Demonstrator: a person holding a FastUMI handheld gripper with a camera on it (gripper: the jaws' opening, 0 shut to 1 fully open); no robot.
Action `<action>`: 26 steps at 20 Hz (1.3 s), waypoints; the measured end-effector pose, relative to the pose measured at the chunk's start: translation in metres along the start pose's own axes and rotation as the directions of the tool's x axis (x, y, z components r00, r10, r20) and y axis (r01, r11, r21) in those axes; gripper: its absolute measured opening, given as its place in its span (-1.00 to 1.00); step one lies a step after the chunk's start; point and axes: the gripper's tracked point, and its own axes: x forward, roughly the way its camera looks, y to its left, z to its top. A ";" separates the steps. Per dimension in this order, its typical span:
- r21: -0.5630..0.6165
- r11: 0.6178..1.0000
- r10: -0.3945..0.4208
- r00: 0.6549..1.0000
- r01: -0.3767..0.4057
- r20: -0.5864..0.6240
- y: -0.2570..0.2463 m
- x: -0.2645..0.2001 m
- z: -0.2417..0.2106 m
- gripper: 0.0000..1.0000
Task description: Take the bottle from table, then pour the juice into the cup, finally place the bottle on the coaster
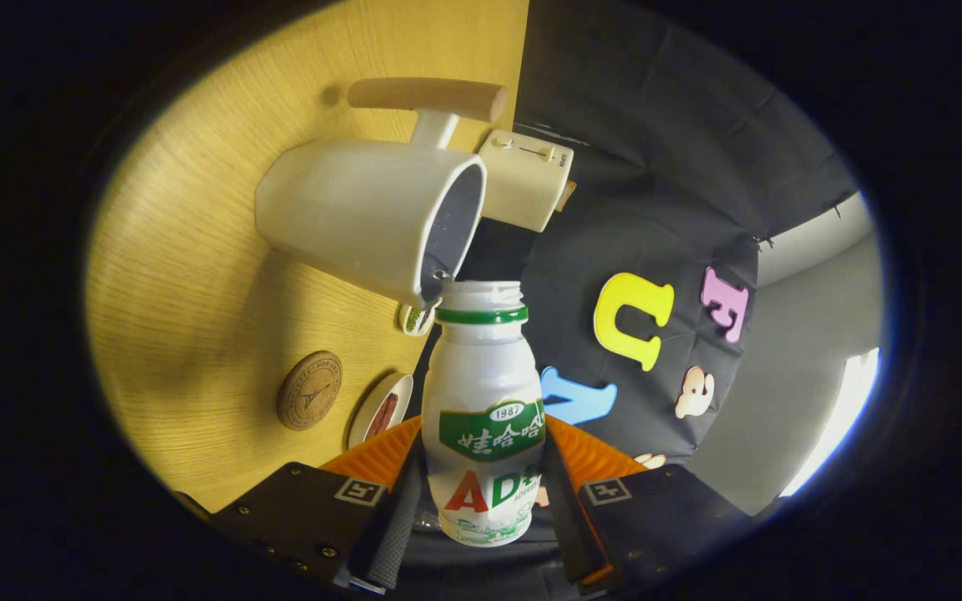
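My gripper [481,484] is shut on a small white bottle [485,417] with a green neck ring and a green-and-red label; both black fingers [397,517] press its lower body. The bottle has no cap, and its open mouth sits right at the rim of a white cup [364,217] with a wooden handle. The whole view is rolled, so the wooden table [197,275] stands on edge beside the bottle. A round cork coaster [309,390] lies on the table, nearer my fingers than the cup.
A cream toaster-like appliance [527,177] stands just beyond the cup. A small white dish [381,409] with something dark red in it sits beside the coaster. A tiny white dish with green contents [415,319] lies under the cup's rim.
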 end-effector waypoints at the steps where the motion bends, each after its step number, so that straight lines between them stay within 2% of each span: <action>1: -0.007 1.000 -0.005 1.000 0.005 0.001 -0.001 0.000 -0.001 0.42; 11: -0.073 0.996 -0.041 0.999 0.041 0.010 -0.014 -0.002 0.004 0.42; 26: -0.155 0.987 -0.026 1.000 0.027 0.007 -0.011 -0.003 0.009 0.42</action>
